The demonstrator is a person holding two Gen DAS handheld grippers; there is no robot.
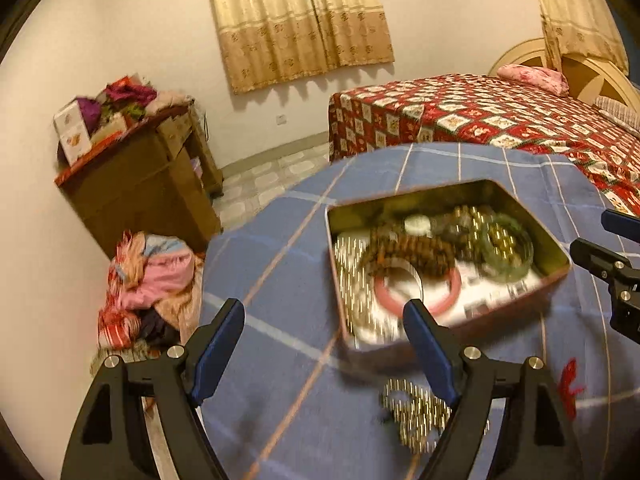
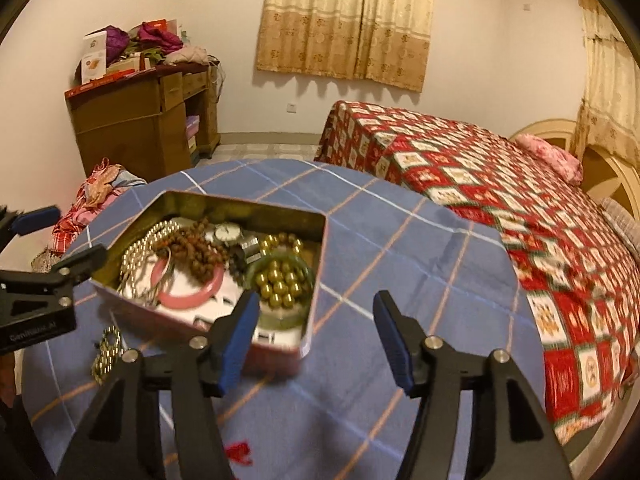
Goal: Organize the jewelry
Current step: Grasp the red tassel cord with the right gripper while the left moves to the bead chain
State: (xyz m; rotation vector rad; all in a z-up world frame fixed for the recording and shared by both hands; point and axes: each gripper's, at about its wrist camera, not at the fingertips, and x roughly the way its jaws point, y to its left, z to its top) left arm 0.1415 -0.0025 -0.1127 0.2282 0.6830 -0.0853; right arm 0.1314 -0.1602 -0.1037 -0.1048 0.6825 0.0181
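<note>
Both hand-held grippers, left (image 1: 324,326) and right (image 2: 316,320), spread, empty. Tin (image 2: 316,240) holds most jewelry; gold bead strand (image 2: 106,354) on table (image 2: 400,240), lower left.

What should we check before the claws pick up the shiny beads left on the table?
1. Left claw open, nothing inside: ok.
2. Right claw open, nothing inside: ok.
3. Tin box open with its lid off: ok.
4. Gold bead string lying outside the box on the blue cloth: not ok, needs putting away.
5. Bead string free of knots: cannot tell, too blurry.
</note>
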